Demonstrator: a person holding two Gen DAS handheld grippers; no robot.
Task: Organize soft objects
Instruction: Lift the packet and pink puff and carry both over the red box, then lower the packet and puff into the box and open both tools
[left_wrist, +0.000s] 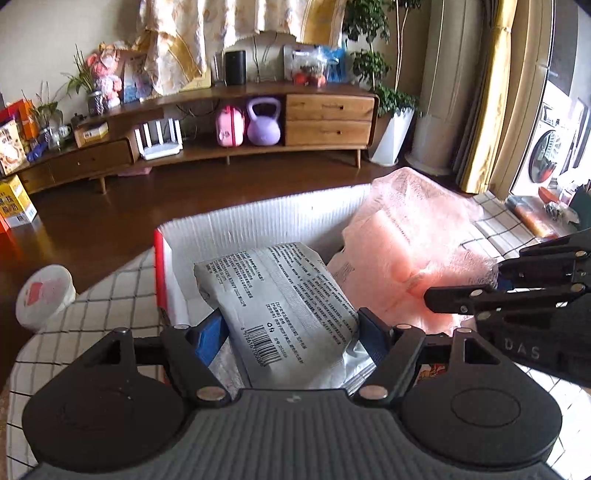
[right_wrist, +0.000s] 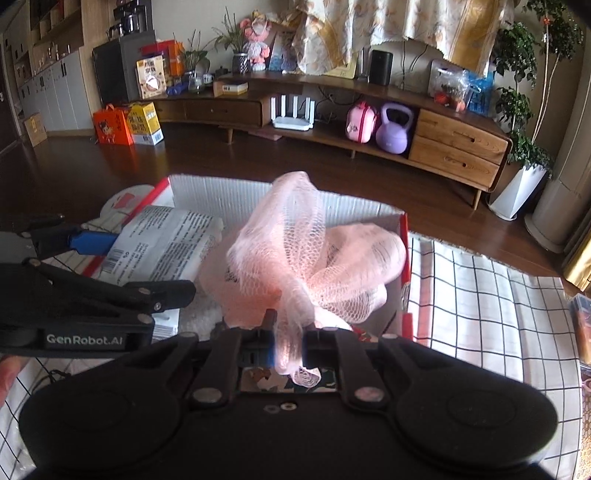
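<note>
The right claw (right_wrist: 289, 341) is pinched tight on a bunch of soft pink net cloth (right_wrist: 295, 243). The net puffs up just past the claw, over a white cardboard box with red edges (right_wrist: 404, 251). To the claw's left, the other black claw (right_wrist: 92, 240) grips a grey printed plastic packet (right_wrist: 162, 240). A white tablecloth with black squares (right_wrist: 480, 302) spreads to its right.
</note>
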